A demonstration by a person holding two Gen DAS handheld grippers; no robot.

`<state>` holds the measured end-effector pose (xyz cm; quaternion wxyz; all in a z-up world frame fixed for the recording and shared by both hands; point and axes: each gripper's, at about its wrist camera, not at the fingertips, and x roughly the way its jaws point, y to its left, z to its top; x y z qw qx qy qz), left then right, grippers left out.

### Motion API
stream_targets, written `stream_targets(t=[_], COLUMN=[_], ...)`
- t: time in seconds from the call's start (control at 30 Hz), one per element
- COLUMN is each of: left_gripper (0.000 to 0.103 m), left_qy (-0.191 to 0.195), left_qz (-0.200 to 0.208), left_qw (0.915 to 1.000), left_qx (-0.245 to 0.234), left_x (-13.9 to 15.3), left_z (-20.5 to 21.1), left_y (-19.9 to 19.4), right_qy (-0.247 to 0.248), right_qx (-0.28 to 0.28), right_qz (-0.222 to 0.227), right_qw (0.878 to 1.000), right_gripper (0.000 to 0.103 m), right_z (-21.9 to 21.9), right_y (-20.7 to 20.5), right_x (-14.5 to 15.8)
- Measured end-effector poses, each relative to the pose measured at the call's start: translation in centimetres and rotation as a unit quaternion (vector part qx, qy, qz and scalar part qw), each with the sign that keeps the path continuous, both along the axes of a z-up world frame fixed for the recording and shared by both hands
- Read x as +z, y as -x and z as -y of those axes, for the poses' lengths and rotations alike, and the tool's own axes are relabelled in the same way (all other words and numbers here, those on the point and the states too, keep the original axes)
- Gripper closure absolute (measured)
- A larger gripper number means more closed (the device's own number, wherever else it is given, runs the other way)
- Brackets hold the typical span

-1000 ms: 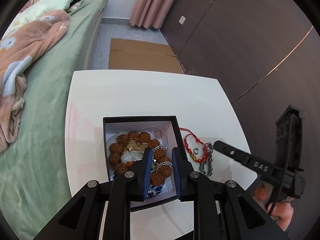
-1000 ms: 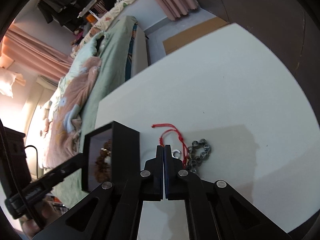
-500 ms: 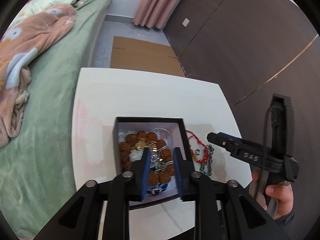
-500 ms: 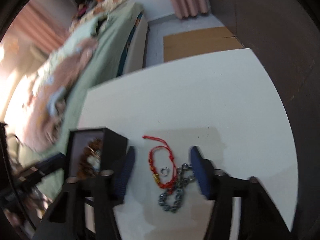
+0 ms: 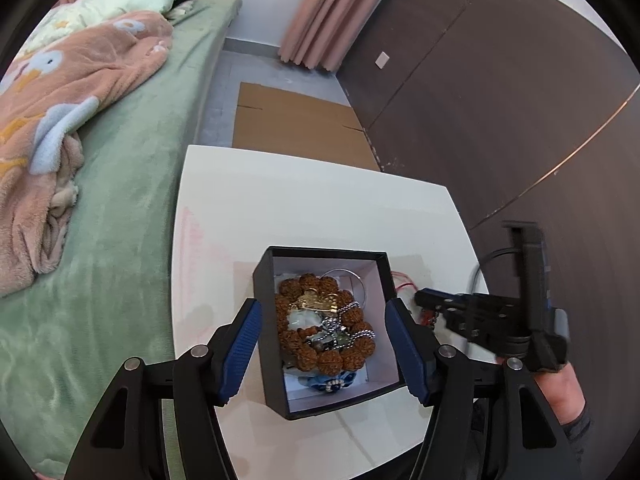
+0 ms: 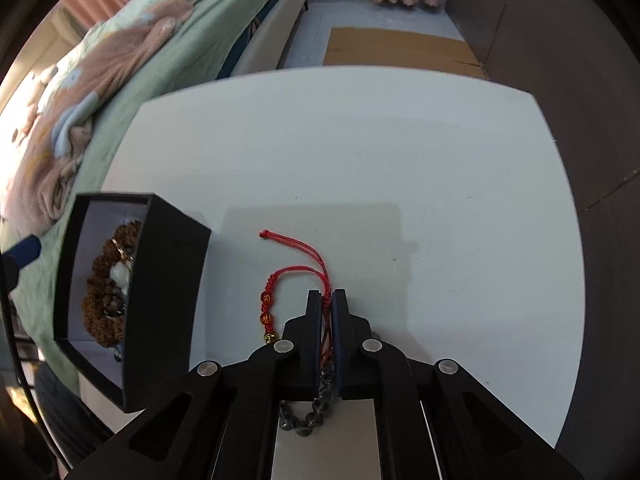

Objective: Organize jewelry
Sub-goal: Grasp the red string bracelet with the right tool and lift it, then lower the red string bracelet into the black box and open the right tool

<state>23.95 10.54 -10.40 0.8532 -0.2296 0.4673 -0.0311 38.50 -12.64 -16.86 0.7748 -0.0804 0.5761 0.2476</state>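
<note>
Two hand-held grippers: the right hand-held gripper (image 6: 327, 300) is clamped on the red cord bracelet (image 6: 280, 280) on the white surface (image 6: 360, 160); the left hand-held gripper (image 5: 324, 344) is opening, straddling the black jewelry box (image 5: 280, 384) at 9 o'clock of the bracelet.

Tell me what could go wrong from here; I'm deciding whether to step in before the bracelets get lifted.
1. The right tongs are shut on the red cord bracelet with the dark bead bracelet caught between them too, so both may lift tangled, or one may slip out.
2. The black box is already crowded with the brown bead bracelet, so additions could snag or spill.
3. The left tongs are opening astride the box without gripping it, so a nudge could shift it.
</note>
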Motion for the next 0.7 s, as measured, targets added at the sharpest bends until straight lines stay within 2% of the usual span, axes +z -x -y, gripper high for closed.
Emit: stream_targets(t=[0.2,0.27,0.33,0.47,0.57,0.63,0.67,0.7], left_gripper=[0.037,0.024,0.015,0.011,0.002,0.000,0.000,0.000], left_qy=[-0.002,-0.007,-0.008,-0.005,-0.002,0.003,0.004,0.005], left_qz=[0.000,0.002,0.009,0.018,0.028,0.033,0.034,0.035], left_qw=[1.0000,0.9999,0.9998,0.9995,0.9991,0.9987,0.9986,0.9985], left_qx=[0.008,0.010,0.016,0.027,0.033,0.038,0.040,0.042], left_x=[-0.3,-0.2,0.0,0.3,0.4,0.4,0.4,0.5], left_z=[-0.7,-0.8,-1.2,-2.1,-2.9,-3.4,-3.6,-3.8], left_y=[0.7,0.9,1.2,1.9,2.5,2.8,2.9,3.0], right_qy=[-0.073,-0.096,-0.112,-0.158,-0.190,-0.208,-0.212,-0.211], right_qx=[-0.008,-0.004,0.000,0.020,0.029,0.033,0.031,0.029], right_qz=[0.015,0.024,0.031,0.041,0.038,0.041,0.044,0.039], right_qw=[0.997,0.995,0.993,0.986,0.981,0.977,0.976,0.976], right_gripper=[0.097,0.097,0.097,0.097,0.097,0.096,0.096,0.085], right_z=[0.9,0.8,0.2,-1.7,-3.5,-4.6,-5.0,-5.3], right_y=[2.0,2.9,3.5,5.4,6.0,6.7,7.0,7.3], right_x=[3.4,5.1,6.3,8.6,9.6,10.0,9.9,9.6])
